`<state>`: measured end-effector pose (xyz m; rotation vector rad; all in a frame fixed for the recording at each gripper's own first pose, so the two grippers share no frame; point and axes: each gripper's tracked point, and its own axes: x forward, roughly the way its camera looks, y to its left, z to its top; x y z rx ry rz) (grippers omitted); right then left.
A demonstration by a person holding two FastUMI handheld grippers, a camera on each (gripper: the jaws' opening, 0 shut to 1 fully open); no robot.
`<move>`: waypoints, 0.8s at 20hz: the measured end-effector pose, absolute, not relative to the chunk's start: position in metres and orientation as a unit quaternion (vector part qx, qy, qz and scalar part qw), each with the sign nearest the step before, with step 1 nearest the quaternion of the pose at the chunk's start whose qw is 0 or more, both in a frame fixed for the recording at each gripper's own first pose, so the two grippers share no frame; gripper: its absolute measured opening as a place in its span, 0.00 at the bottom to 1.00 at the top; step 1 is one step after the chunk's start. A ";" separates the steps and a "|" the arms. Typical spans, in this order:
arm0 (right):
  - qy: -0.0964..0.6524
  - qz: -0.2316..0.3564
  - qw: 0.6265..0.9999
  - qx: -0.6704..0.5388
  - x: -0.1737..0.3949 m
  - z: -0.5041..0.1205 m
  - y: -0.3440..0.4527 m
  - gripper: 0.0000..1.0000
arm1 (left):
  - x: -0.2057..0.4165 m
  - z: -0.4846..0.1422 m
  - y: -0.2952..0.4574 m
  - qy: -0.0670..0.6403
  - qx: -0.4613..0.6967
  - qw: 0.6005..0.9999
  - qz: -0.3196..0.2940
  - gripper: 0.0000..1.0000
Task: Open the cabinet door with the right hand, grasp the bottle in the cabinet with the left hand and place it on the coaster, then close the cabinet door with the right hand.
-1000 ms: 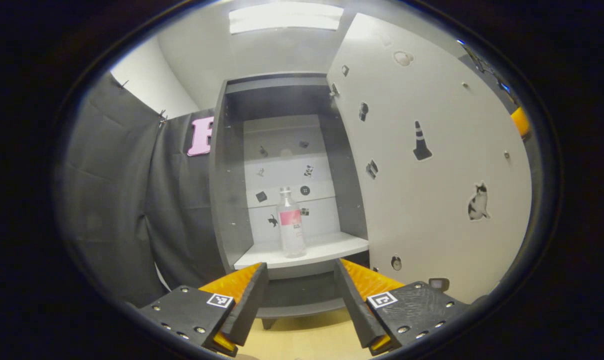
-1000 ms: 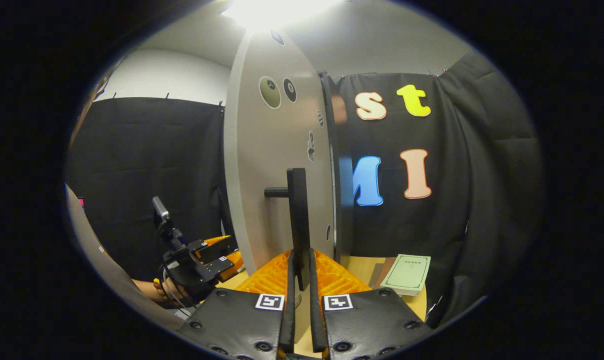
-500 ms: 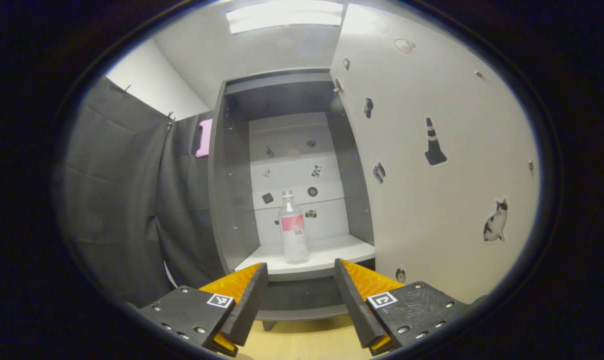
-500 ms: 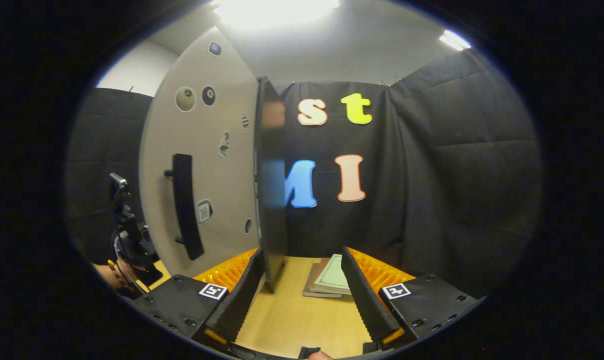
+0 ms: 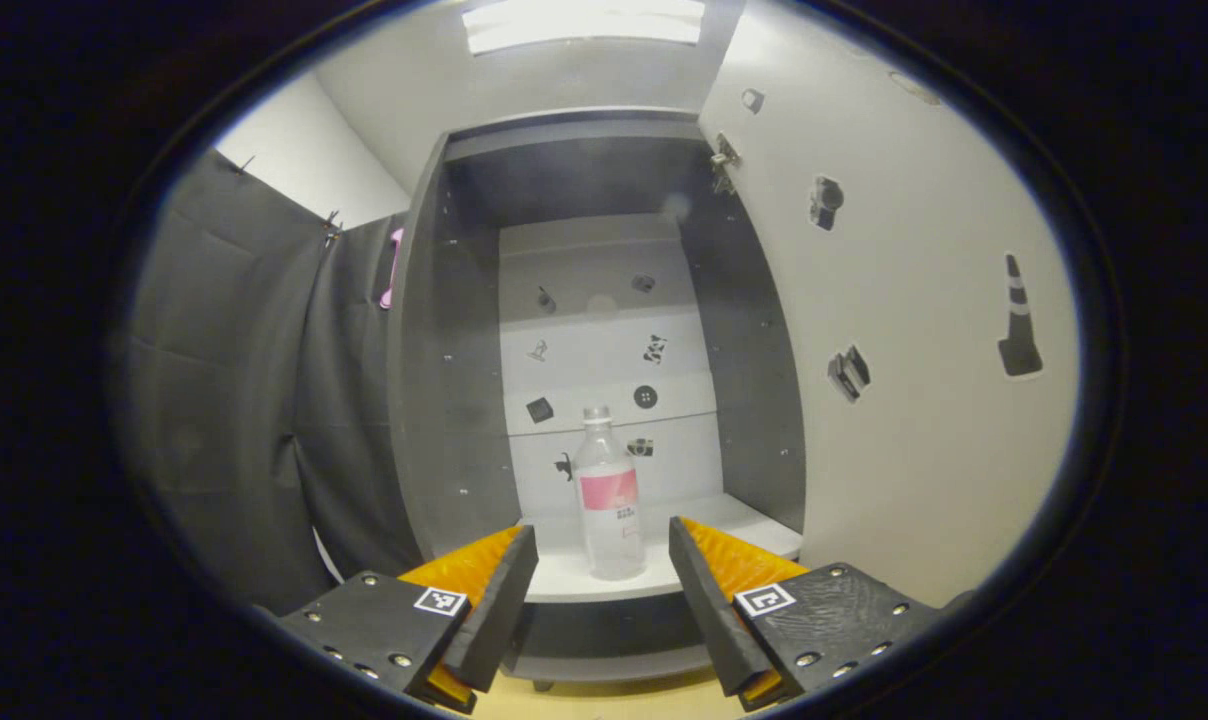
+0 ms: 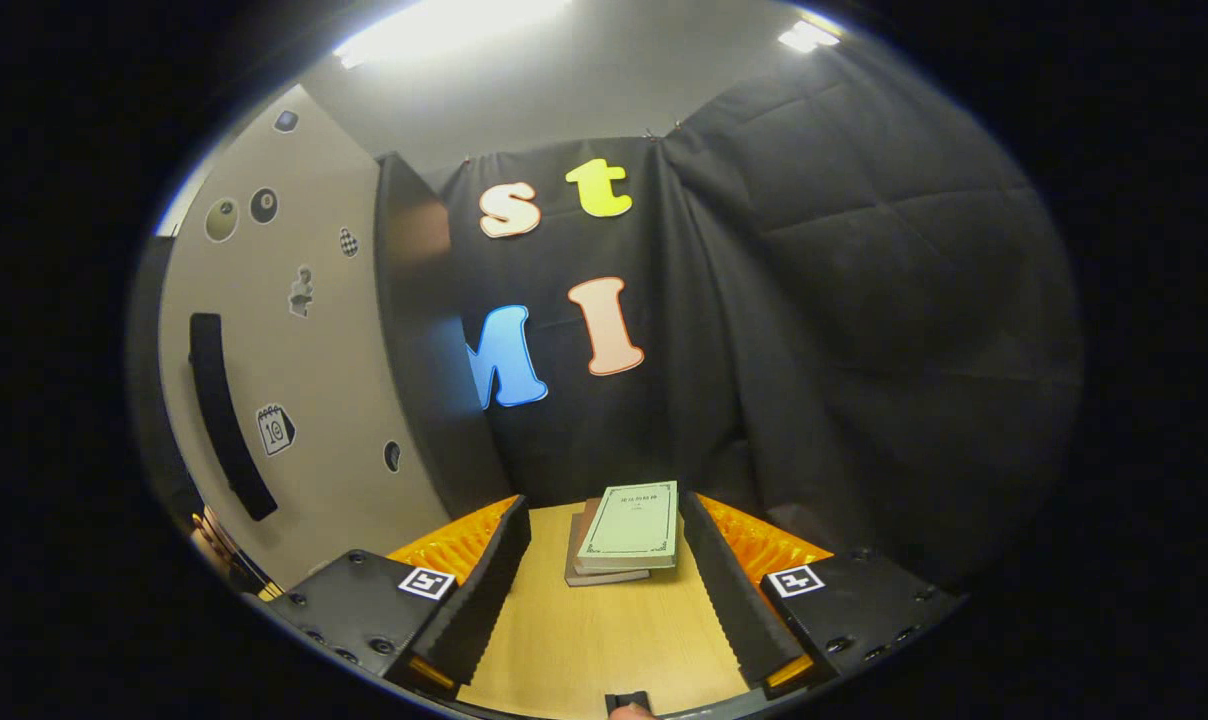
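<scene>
We're hunting for anything legible, and there's one number: a calendar sticker point(image 6: 275, 430) on the cabinet door point(image 6: 334, 350), toward the door's lower edge, reads "10". On the top book point(image 6: 632, 525) near the table's point(image 6: 604, 640) far edge we see a framed cover with a line of print, too small to read. The bottle point(image 5: 610, 495) near the shelf's point(image 5: 564, 578) front edge wears a pink label with tiny print beneath, unreadable too. Square coded markers point(image 6: 425, 582) sit on the gripper bodies: patterns, no letters.
</scene>
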<state>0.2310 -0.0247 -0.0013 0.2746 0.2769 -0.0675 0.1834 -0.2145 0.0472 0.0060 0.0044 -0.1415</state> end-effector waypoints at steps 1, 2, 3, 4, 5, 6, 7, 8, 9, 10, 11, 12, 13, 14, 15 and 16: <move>0.136 -0.043 0.978 0.150 0.234 -0.002 -0.026 0.97 | 0.194 0.046 -0.216 0.005 -0.003 0.997 -0.077 0.82; 0.135 -0.053 0.977 0.159 0.235 -0.003 -0.029 0.97 | 0.205 0.043 -0.218 0.009 -0.008 0.996 -0.083 0.83; 0.136 -0.064 0.975 0.162 0.239 -0.004 -0.031 0.98 | 0.216 0.041 -0.219 0.011 -0.014 0.996 -0.087 0.80; 0.136 -0.076 0.975 0.161 0.240 -0.005 -0.033 0.98 | 0.228 0.039 -0.219 0.012 -0.018 0.996 -0.092 0.80; 0.135 -0.090 0.974 0.156 0.242 -0.005 -0.036 0.98 | 0.238 0.036 -0.221 0.013 -0.019 0.995 -0.098 0.80; 0.133 -0.100 0.975 0.149 0.240 -0.003 -0.036 0.98 | 0.247 0.034 -0.222 0.014 -0.019 0.994 -0.103 0.80; 0.131 -0.107 0.975 0.141 0.244 -0.001 -0.034 0.98 | 0.256 0.032 -0.223 0.015 -0.017 0.994 -0.108 0.80; 0.132 -0.114 0.976 0.132 0.246 -0.001 -0.033 0.98 | 0.264 0.029 -0.224 0.016 -0.016 0.994 -0.111 0.80; 0.132 -0.119 0.976 0.125 0.248 -0.001 -0.032 0.98 | 0.271 0.026 -0.225 0.017 -0.017 0.993 -0.114 0.80; 0.134 -0.125 0.976 0.119 0.249 -0.001 -0.030 0.98 | 0.279 0.022 -0.227 0.020 -0.017 0.993 -0.116 0.82; 0.135 -0.129 0.976 0.113 0.251 0.000 -0.029 0.98 | 0.285 0.019 -0.226 0.020 -0.015 0.993 -0.115 0.82; 0.136 -0.133 0.976 0.107 0.252 -0.001 -0.028 0.98 | 0.292 0.018 -0.225 0.020 -0.013 0.993 -0.113 0.80; 0.140 -0.135 0.976 0.102 0.253 -0.002 -0.026 0.98 | 0.297 0.014 -0.224 0.022 -0.012 0.993 -0.112 0.81; 0.145 -0.137 0.975 0.097 0.256 -0.006 -0.024 0.98 | 0.302 0.010 -0.224 0.026 -0.010 0.993 -0.113 0.82; 0.151 -0.137 0.975 0.093 0.258 -0.009 -0.022 0.98 | 0.307 0.004 -0.225 0.033 -0.008 0.993 -0.113 0.80; 0.156 -0.137 0.974 0.089 0.259 -0.012 -0.020 0.98 | 0.313 -0.001 -0.226 0.038 -0.007 0.993 -0.115 0.80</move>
